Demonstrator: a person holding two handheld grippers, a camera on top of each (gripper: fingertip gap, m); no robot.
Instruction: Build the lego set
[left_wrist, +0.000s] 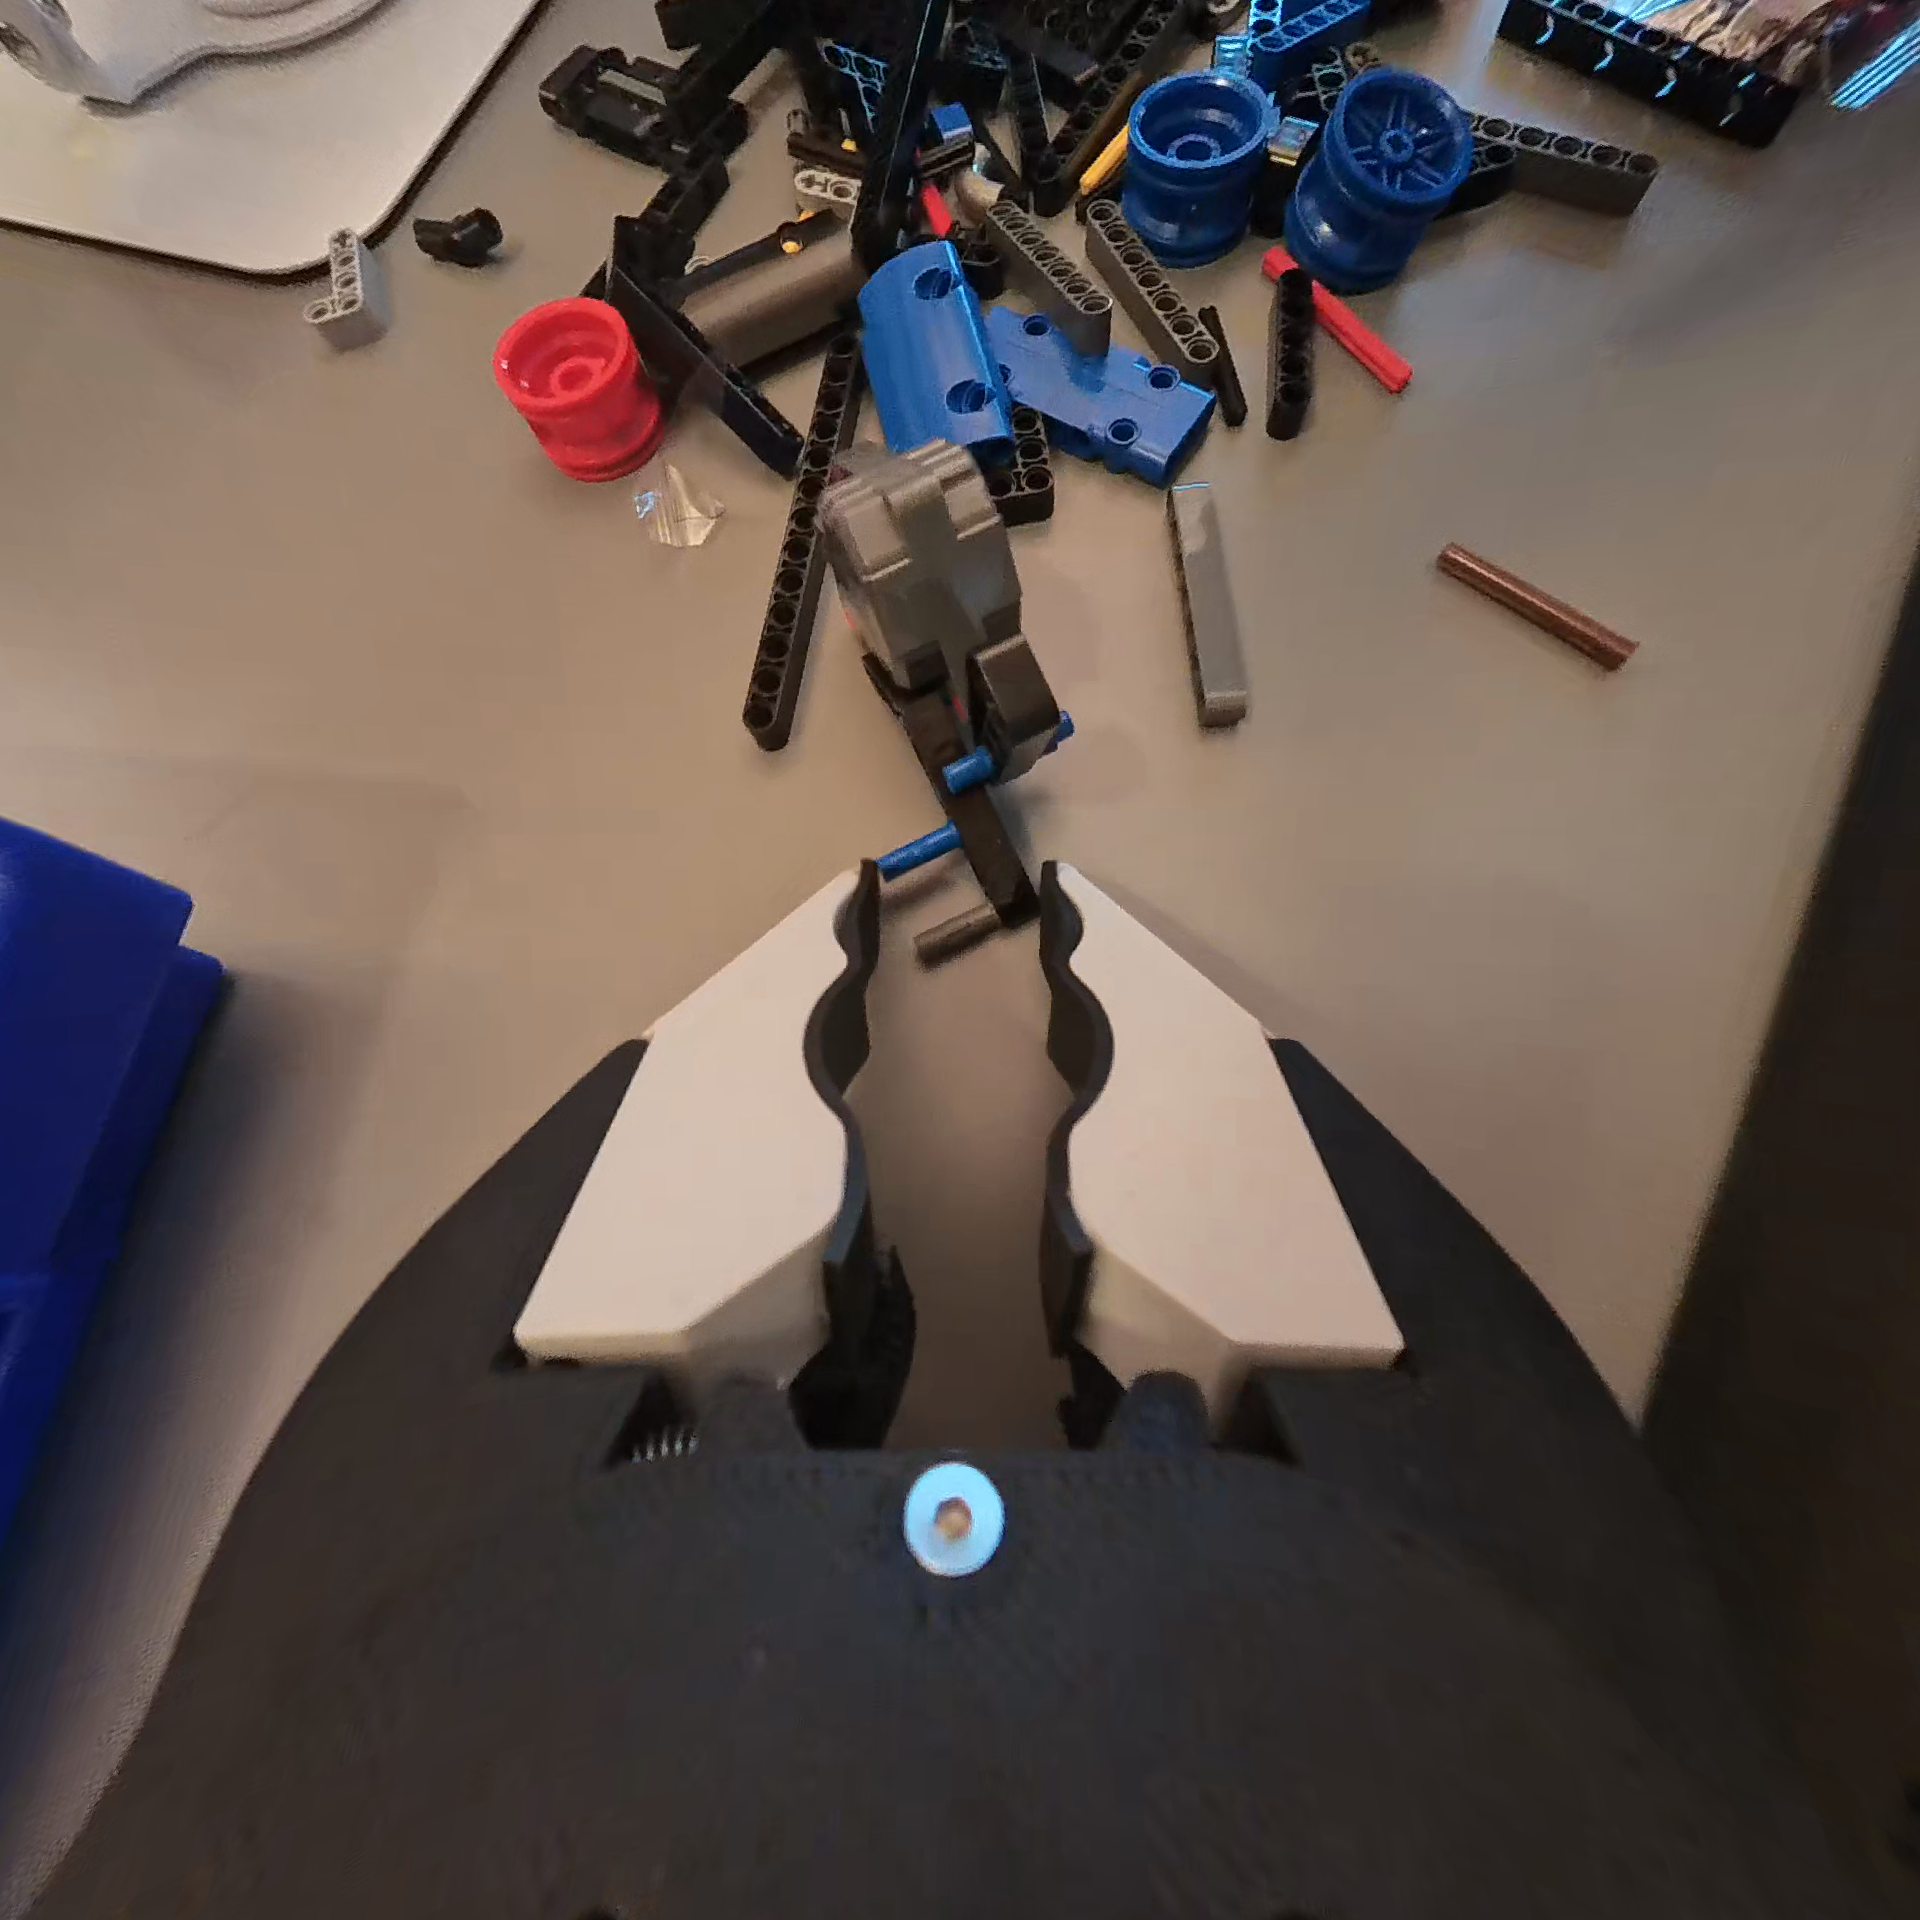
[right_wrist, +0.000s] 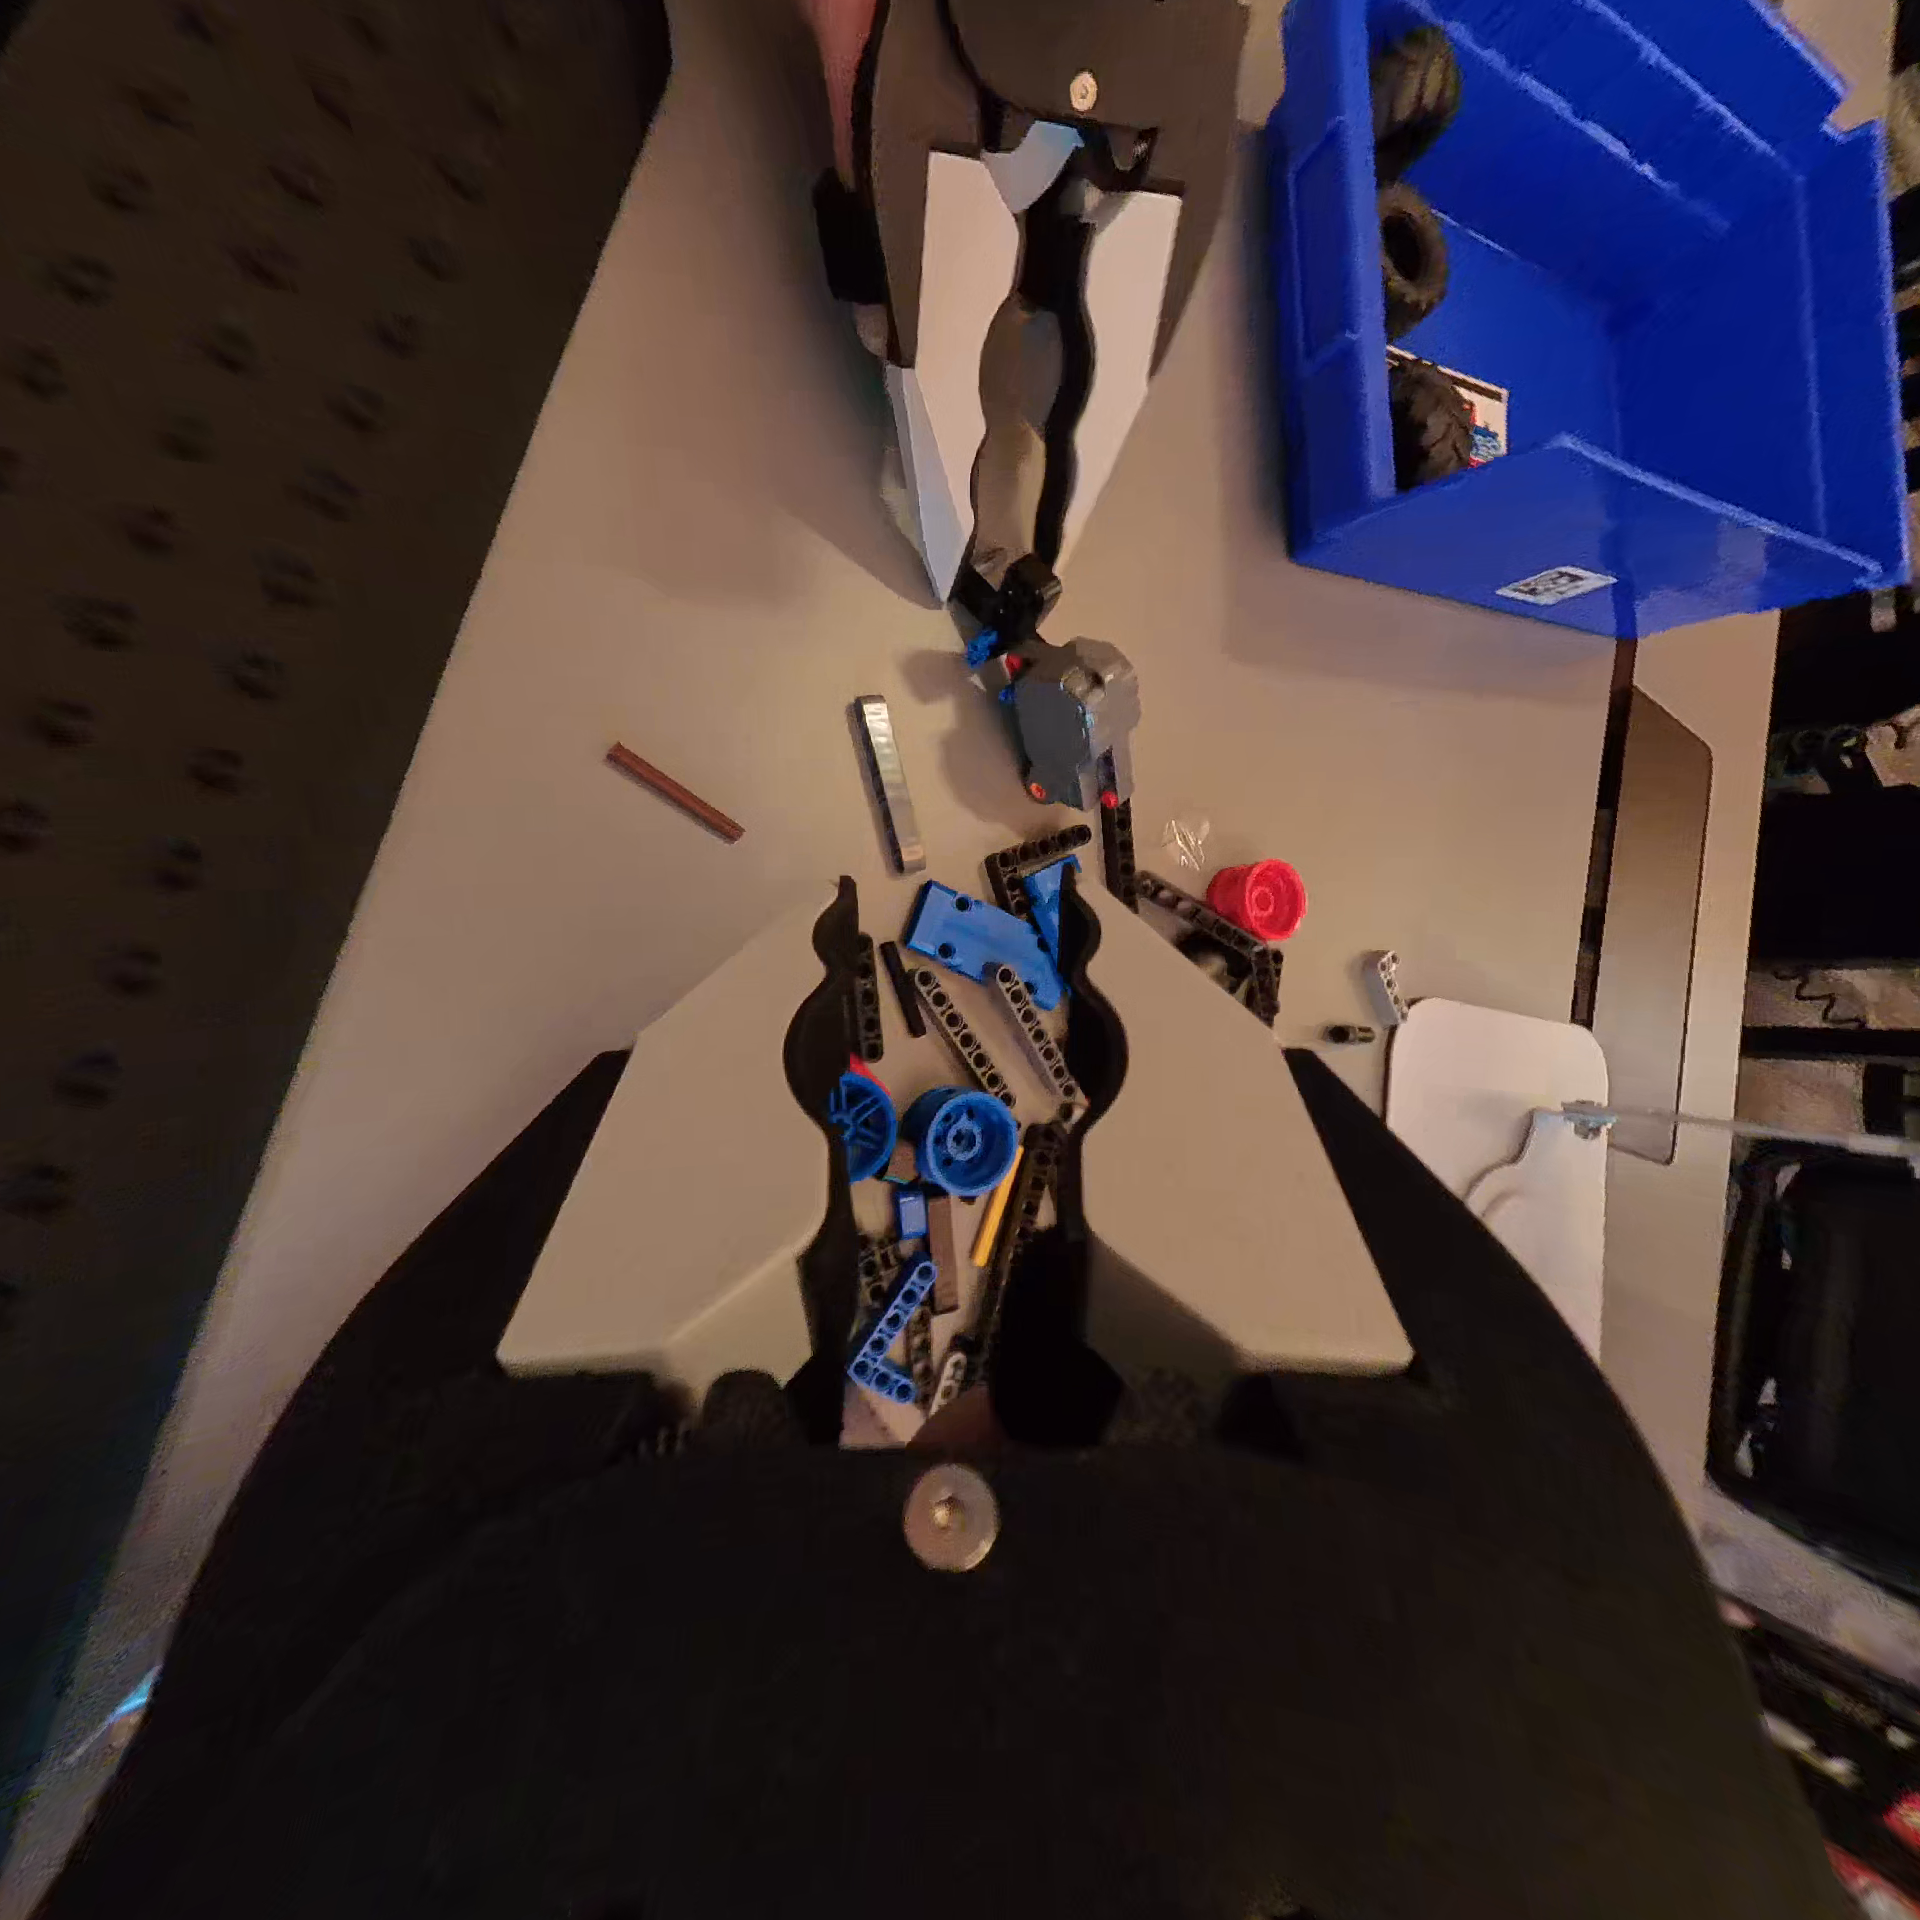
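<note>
My left gripper is closed on the near end of a small assembly: a grey motor block on a black beam with blue pins. The beam end sits against the right finger and a blue pin meets the left one. The right wrist view shows the left gripper from above, holding the assembly, whose shadow falls to one side. My right gripper is open and empty, hovering over the pile of loose pieces. The pile holds blue wheels, blue panels and black beams.
A red wheel, a grey beam and a brown axle lie loose on the grey table. A blue bin with black tyres stands beside the left gripper. A white board lies past the pile. The table edge runs along the right.
</note>
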